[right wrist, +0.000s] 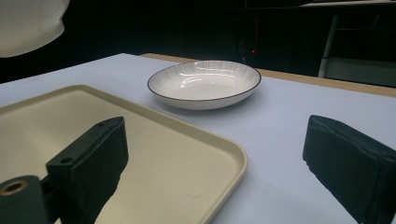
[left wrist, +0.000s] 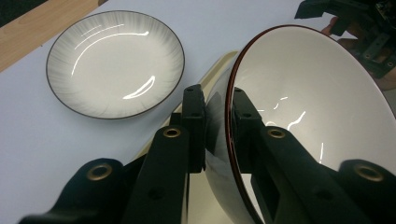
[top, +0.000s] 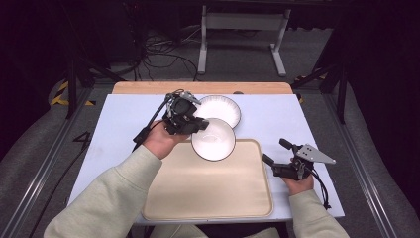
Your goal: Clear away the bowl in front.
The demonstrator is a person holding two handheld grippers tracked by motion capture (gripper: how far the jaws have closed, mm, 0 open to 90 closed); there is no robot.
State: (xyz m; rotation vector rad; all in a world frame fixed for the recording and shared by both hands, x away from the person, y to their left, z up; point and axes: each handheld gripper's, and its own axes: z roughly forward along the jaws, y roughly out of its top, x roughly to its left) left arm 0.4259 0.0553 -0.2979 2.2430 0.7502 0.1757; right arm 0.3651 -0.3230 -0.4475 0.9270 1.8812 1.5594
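My left gripper (top: 202, 124) is shut on the rim of a white bowl (top: 213, 140) with a dark red edge, and holds it tilted above the far edge of a beige tray (top: 208, 191). In the left gripper view the two pads of the left gripper (left wrist: 217, 96) pinch the wall of the bowl (left wrist: 317, 102), one inside and one outside. A white ribbed plate (top: 224, 107) with a dark rim lies on the table just behind the bowl. My right gripper (top: 275, 150) rests open beside the tray's right edge, with nothing between its jaws.
The tray (right wrist: 140, 140) lies on a white sheet (top: 124, 129) that covers the table, with a wooden strip (top: 148, 88) along the far edge. The plate (right wrist: 205, 84) sits beyond the tray's corner. Cables and a stand's legs lie on the floor behind.
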